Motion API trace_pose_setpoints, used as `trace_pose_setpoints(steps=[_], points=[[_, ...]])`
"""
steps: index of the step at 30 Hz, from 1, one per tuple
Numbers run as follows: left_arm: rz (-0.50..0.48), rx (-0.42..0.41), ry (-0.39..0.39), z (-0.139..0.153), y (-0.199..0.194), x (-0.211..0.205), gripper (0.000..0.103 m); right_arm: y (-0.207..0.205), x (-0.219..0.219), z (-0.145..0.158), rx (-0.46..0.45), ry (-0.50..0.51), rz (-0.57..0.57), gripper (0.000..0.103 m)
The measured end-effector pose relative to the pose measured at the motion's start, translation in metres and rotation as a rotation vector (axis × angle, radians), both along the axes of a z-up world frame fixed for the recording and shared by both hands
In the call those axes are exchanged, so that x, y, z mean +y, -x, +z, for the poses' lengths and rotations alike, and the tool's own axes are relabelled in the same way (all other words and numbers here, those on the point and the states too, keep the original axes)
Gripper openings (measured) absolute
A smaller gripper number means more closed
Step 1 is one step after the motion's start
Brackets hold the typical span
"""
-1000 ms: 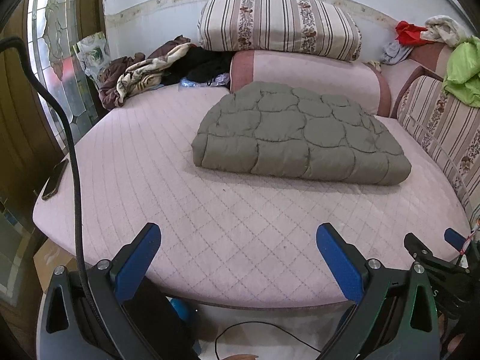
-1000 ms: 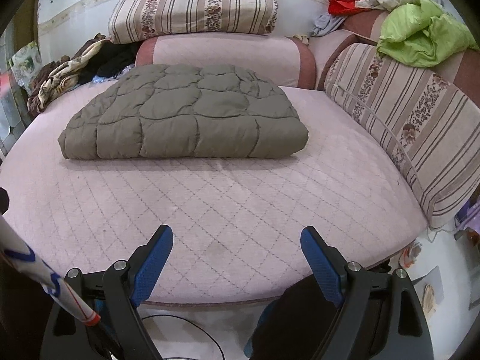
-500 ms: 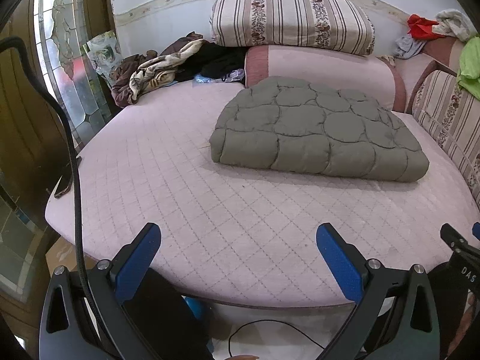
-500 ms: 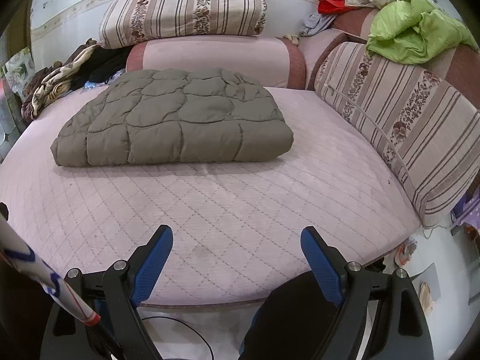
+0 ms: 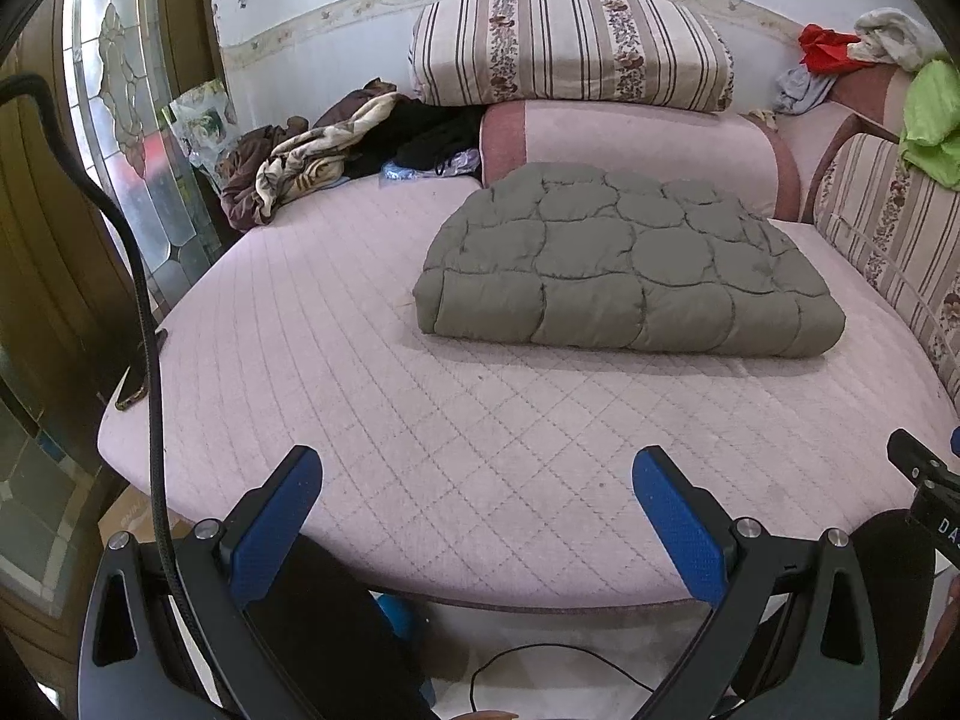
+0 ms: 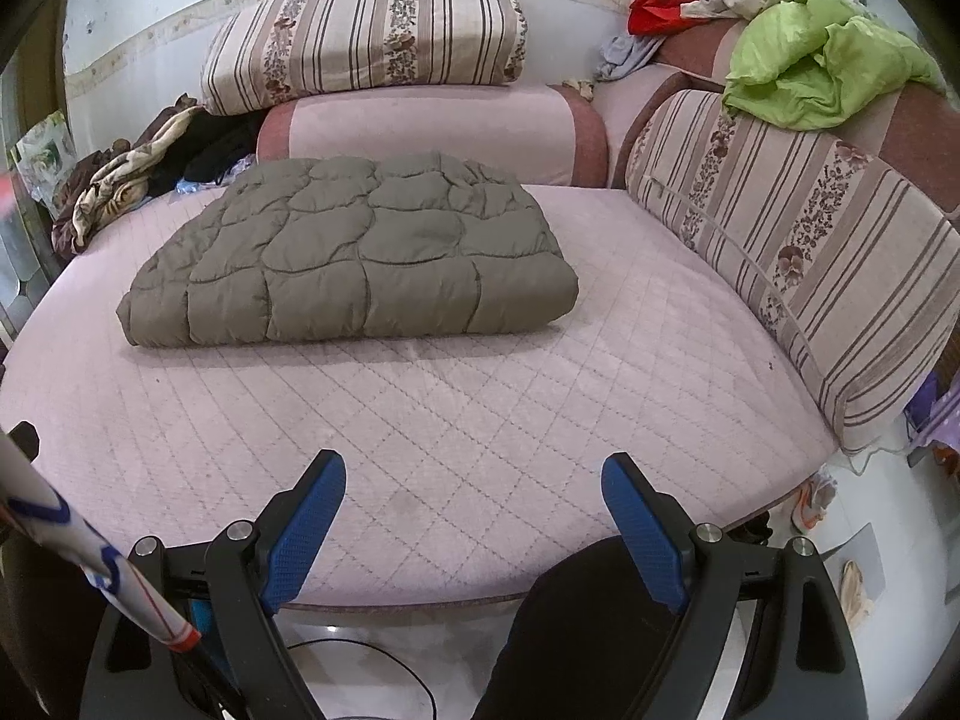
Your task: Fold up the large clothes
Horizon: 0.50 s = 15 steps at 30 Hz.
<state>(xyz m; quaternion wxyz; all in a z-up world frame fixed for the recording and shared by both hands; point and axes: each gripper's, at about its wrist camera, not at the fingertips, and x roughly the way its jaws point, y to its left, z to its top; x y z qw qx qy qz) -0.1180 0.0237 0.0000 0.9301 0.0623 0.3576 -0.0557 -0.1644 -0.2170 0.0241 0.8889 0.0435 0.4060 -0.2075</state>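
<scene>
1. We hold the left gripper [image 5: 477, 504] and the right gripper [image 6: 474, 507] level at the near edge of the round bed with the pink quilted cover [image 5: 480, 420]. Both pairs of jaws stand wide apart and hold nothing.
2. The task item, an olive-grey quilted padded garment [image 5: 624, 270], lies in the far half of the bed, well apart from both grippers. It forms a thick rectangular bundle with a rounded folded edge facing us, so we judge the folding largely complete.
3. We judge that the open, backed-off posture suits inspection of the bundle: neither gripper touches cloth, and the bare quilted cover lies between the fingertips and the garment.
4. The far edge of the garment rests close to the pink bolster cushion [image 5: 630, 138], which carries a striped floral cushion [image 5: 570, 48]. Whether garment and bolster touch, we cannot tell.
5. Hidden or unclear items:
   - Sleeves, collar and fastenings are folded inside or underneath; we cannot identify the garment type.
   - The number of layers in the bundle is not visible.
   - The heap of dark and patterned clothes [image 5: 336, 150] at the far left overlaps itself; separate pieces cannot be counted.
   - The lime-green cloth [image 6: 822, 72] on the striped sofa back is crumpled and partly cut off in the left view.
   - The right gripper appears only as a black fragment at the left view's right border.
</scene>
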Motion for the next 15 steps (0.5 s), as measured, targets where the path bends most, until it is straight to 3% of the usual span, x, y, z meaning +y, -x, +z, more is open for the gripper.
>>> trace_pose_setpoints(steps=[15], points=[[-0.045, 0.052, 0.009, -0.008, 0.011, -0.016, 0.103, 0.008, -0.001, 0.004, -0.011, 0.010, -0.015, 0.091]])
